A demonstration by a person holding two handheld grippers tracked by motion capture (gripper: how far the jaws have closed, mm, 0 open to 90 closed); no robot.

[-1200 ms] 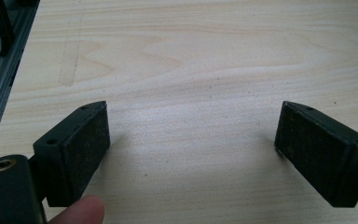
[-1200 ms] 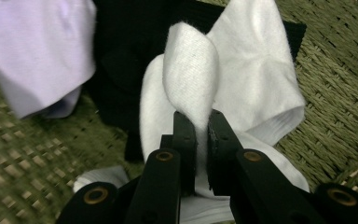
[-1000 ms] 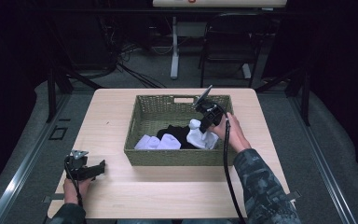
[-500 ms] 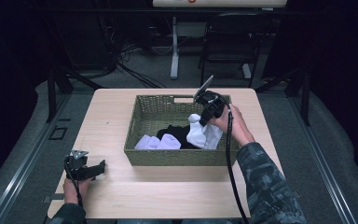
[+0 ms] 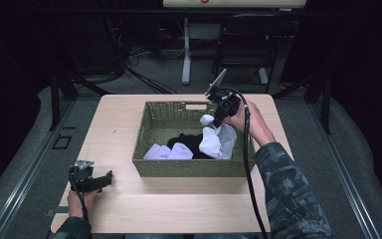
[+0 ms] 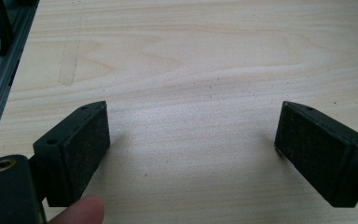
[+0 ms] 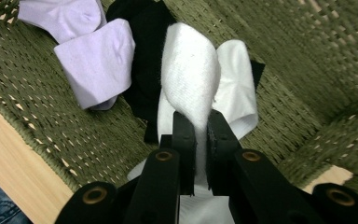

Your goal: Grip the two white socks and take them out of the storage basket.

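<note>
White sock [image 5: 218, 139] hangs lengthwise downward from the right claw [image 5: 216, 120].

Lit tabletop, dark surroundings, slightly soft focus

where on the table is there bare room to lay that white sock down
Bare wood lies between the basket and the near table edge, and left of the basket, beyond the left gripper. The basket's near half is crowded with socks; the right strip is narrow.

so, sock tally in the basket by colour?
White: 1, pinched in the right tool, white sock
Lavender: 2, lavender socks
Black: 1 visible, partly covered, black sock
Total: 4, all over or in the green woven basket
</note>
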